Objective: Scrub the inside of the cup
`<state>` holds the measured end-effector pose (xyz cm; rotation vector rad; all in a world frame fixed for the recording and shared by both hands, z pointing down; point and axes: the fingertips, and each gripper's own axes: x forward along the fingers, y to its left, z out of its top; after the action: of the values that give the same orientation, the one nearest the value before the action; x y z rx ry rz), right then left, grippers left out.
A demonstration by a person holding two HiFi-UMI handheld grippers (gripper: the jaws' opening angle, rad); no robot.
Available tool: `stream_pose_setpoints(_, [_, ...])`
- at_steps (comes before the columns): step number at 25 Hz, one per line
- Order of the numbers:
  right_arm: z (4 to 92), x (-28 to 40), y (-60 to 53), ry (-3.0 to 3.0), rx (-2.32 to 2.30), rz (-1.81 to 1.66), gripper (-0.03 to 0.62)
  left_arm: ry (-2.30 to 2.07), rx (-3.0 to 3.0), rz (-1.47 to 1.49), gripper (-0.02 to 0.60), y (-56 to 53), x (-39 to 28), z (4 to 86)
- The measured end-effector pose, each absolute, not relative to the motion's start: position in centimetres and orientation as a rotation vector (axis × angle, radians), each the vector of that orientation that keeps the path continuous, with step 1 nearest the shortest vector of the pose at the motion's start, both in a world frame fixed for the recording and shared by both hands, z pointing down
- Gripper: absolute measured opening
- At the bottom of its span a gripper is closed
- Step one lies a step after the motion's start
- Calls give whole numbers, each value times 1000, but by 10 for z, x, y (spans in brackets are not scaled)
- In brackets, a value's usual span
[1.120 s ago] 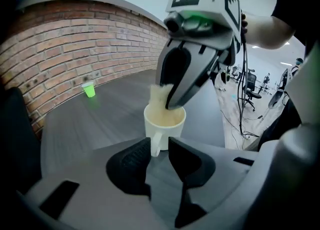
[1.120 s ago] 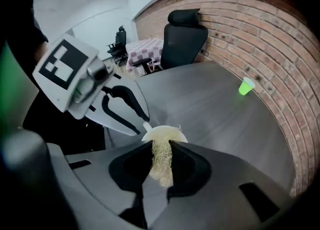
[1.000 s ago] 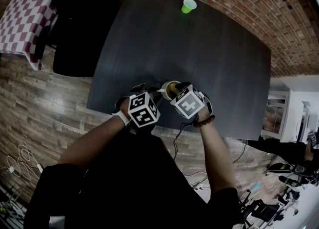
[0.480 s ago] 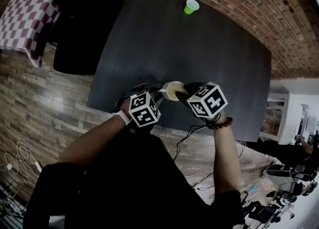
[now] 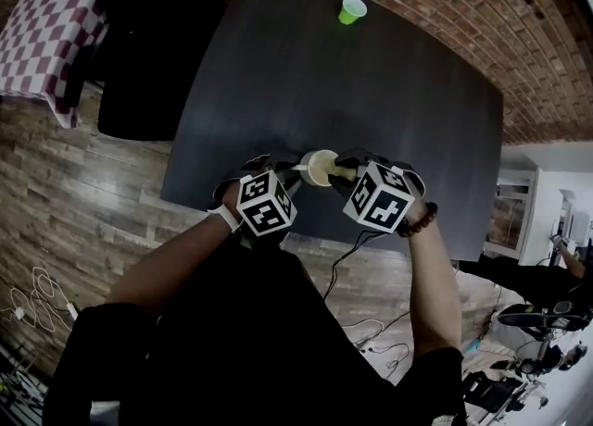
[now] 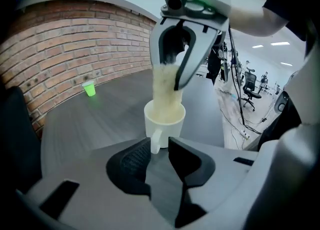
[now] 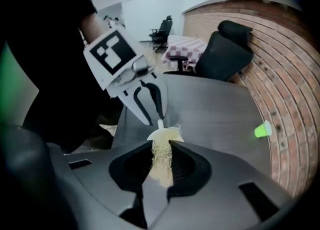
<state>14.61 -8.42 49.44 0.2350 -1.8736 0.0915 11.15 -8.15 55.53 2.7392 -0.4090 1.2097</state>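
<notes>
I'm reading the left gripper (image 6: 157,144) first: its fingers (image 6: 131,161) are pinching the handle (image 6: 154,141) of the white cup (image 6: 165,119) from both sides. The cup is standing upright on the dark surface (image 6: 100,124), right at those fingertips. The right gripper (image 7: 162,146) is coming in over the cup from the opposite side. Its fingers (image 7: 189,166) are clamping a pale fibrous scrubber (image 7: 161,161), whose far end is sticking out past the fingertips and down into the cup's mouth. The scrubber is showing blurred in the left gripper view.

Progress, as I'm judging it: the cup is being held steady, the scrubber is gripped and inside, so scrubbing is looking under way. I'm not able to tell how clean the inner wall or bottom is, since the scrubber is filling the opening. What's left is probably working round the wall and base, then lifting the scrubber out.

Counting outward:
- Two grippers, one white cup and one scrubber.
- One small green cup (image 5: 350,10), sitting far beyond both sets of fingers near the surface's far edge by the brick wall (image 5: 445,7).
- One black chair (image 5: 139,54), well off to the left of the left fingers.
- One checked cloth (image 5: 46,35), further left than the chair.
</notes>
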Motion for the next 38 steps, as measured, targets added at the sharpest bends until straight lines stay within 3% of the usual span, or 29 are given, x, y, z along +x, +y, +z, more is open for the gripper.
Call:
stream_pose_setpoints(6, [554, 146, -89, -1736, 130, -52, 91, -419, 2734, 1212, 120, -82, 110, 556])
stream_pose_setpoints(12, [573, 148, -86, -1734, 51, 102, 91, -429, 2734, 1213, 120, -83, 107, 555])
stream_pose_setpoints(22, [479, 149, -74, -1826, -101, 256, 91, -429, 2729, 1208, 120, -88, 104, 556])
stream_pose_setpoints(28, [441, 162, -110, -1902, 362, 220, 91, -438, 2720, 1197, 120, -91, 105, 554])
stream_pose_setpoints(33, [479, 158, -101, -1924, 716, 506, 91, -431, 2708, 1194, 120, -92, 104, 557])
stream_pose_setpoints(38, [513, 167, -105, -1820, 847, 558, 90, -425, 2703, 1203, 120, -90, 110, 559])
